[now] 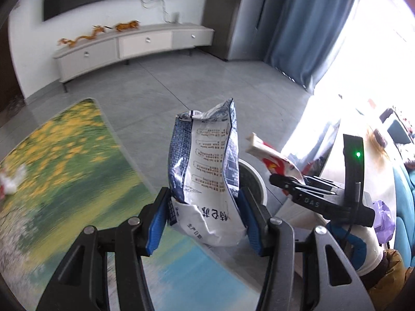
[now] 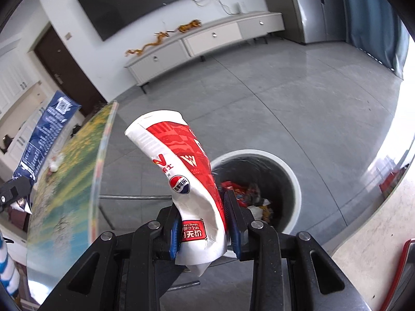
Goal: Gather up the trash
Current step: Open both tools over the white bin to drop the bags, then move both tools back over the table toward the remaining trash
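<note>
Blue-white snack bag (image 1: 205,171) upright, clamped in left gripper (image 1: 205,217) over table edge (image 1: 77,181). Crushed red paper cup (image 2: 181,181) pinched by right gripper (image 2: 205,228) – just above trash bin (image 2: 290,171) holding wrappers.

One blue bag (image 1: 205,171), one crushed cup (image 2: 186,178), one bin (image 2: 290,171)

left tool (image 1: 205,215): black linkage, blue pads, silver rivets | right tool (image 2: 205,223): same
</note>
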A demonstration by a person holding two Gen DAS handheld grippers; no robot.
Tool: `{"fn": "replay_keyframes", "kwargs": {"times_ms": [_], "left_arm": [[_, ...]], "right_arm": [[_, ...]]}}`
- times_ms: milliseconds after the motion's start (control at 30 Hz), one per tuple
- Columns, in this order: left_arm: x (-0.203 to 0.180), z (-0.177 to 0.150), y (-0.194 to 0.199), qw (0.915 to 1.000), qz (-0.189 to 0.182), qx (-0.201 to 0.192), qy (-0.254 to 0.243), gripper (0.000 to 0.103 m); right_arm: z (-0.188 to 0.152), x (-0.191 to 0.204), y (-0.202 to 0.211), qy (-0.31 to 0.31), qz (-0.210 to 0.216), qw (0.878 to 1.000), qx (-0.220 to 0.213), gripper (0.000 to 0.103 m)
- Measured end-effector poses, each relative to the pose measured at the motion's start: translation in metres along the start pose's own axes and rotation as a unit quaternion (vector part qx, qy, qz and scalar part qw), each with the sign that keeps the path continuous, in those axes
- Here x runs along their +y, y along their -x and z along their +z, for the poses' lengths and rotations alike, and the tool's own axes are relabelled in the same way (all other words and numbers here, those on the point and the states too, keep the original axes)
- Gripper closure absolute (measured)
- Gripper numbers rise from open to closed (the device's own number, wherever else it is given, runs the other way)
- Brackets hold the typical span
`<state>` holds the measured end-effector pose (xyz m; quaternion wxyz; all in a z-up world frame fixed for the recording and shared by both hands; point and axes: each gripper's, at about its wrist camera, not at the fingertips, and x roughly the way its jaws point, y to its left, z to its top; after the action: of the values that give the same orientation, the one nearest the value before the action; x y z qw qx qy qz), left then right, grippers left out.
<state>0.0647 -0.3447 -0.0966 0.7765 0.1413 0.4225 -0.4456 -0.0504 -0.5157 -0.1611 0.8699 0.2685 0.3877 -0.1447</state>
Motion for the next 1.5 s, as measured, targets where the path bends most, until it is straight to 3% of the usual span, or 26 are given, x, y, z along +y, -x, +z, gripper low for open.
{"fn": "replay_keyframes", "kwargs": {"times_ms": [233,400,500,667,800,1000,1100,1300,1433,1500], "left_arm": [[-0.017,0.02,-0.067,0.9992,-0.008,0.034,-0.021,0.052],[-0.017,0.034,-0.1,0.9979,-0.047,0.045,0.003,0.052],[-0.015,0.041,-0.114,0.9956,-0.071,0.055,0.024,0.051],[-0.009,0.041,-0.112,0.9951,-0.071,0.056,0.038,0.051],[-0.002,0.038,-0.088,0.998,-0.043,0.031,0.034,0.051],[0.021,0.028,-0.025,0.9967,0.064,-0.032,0.038,0.049],[0.04,0.019,0.007,0.9895,0.122,-0.058,0.051,0.047],[0.077,-0.009,0.072,0.9669,0.222,-0.098,0.08,0.047],[0.095,-0.031,0.11,0.9536,0.258,-0.118,0.101,0.045],[0.104,-0.043,0.129,0.9471,0.272,-0.129,0.112,0.038]], "right_arm": [[0.008,-0.012,-0.026,-0.008,-0.039,0.999,0.017,0.072],[0.008,-0.019,-0.041,-0.009,-0.066,0.997,0.025,0.07],[0.007,-0.021,-0.044,-0.013,-0.085,0.996,0.025,0.048],[0.003,-0.022,-0.037,-0.015,-0.094,0.995,0.02,0.046],[0.005,-0.019,-0.03,-0.011,-0.089,0.996,0.01,0.046],[0.011,0.013,-0.005,0.021,-0.074,0.997,-0.021,0.042],[0.016,0.039,0.007,0.045,-0.065,0.996,-0.039,0.038],[0.016,0.094,0.024,0.089,-0.032,0.993,-0.065,0.032],[0.011,0.137,0.03,0.123,-0.006,0.99,-0.074,0.031],[0.008,0.155,0.033,0.139,0.005,0.987,-0.077,0.03]]}}
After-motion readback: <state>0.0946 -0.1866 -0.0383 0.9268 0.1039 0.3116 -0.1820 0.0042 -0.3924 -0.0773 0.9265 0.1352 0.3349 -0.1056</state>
